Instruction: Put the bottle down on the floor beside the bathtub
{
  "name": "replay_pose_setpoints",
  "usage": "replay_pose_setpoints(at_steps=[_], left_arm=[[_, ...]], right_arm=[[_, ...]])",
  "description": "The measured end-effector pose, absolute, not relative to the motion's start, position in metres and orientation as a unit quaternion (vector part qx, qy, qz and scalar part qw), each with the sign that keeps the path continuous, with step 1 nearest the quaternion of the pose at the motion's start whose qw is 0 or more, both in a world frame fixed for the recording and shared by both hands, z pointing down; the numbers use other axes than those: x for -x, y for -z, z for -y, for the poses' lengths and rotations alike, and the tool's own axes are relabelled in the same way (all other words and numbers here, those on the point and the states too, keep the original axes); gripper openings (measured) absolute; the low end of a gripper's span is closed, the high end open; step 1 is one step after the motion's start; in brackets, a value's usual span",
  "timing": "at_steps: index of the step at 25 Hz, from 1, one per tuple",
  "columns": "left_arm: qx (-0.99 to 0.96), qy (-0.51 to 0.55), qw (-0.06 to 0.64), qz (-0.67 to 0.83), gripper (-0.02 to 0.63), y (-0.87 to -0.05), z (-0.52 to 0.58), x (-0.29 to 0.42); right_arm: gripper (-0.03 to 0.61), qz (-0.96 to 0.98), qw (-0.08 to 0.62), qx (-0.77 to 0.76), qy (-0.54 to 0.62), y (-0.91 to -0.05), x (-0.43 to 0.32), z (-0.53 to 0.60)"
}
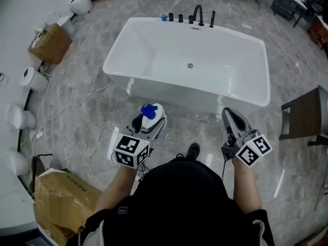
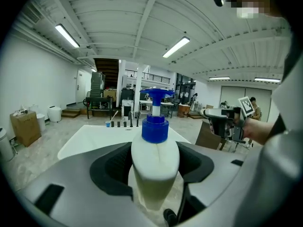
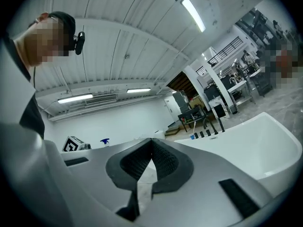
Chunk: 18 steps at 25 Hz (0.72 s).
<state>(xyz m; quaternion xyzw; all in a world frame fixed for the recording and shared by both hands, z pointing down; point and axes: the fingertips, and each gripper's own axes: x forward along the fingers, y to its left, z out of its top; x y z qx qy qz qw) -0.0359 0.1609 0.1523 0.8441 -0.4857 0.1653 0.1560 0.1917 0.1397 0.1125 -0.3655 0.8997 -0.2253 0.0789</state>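
Left tool [image 1: 152, 121] clenched on bottle [image 1: 149, 111], long axis near upright, pump cap on top, held above floor [image 1: 197, 129]; bathtub [image 1: 154, 88] wall close at 12 o'clock; right tool [image 1: 231, 119] closed on nothing, at bottle's 3 o'clock; left hand should lower it

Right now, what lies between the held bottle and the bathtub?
Only bare floor, in the head view, separates the bottle in the left gripper from the bathtub.
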Motion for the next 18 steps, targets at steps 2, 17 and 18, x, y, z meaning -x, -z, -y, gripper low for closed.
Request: replay_pose_setpoints(at_steps=[2,17,18], left_arm=[[-0.839,-0.168,0.16,0.493,0.275,-0.153,-0.147,0.028],[-0.836,-0.186,0.169,0.488,0.275,-0.175,-0.077,0.012],[-0.838,-0.186,0.169,0.485,0.275,-0.177,-0.071,0.017]], right_arm=[[0.028,-0.904,0.08,0.353,0.229,-0.114,-0.197,-0.122],[0.028,-0.911,0.045,0.29,0.289,-0.168,-0.163,-0.062],[0.028,-0.913,0.043,0.287,0.288,-0.167,-0.153,-0.06]])
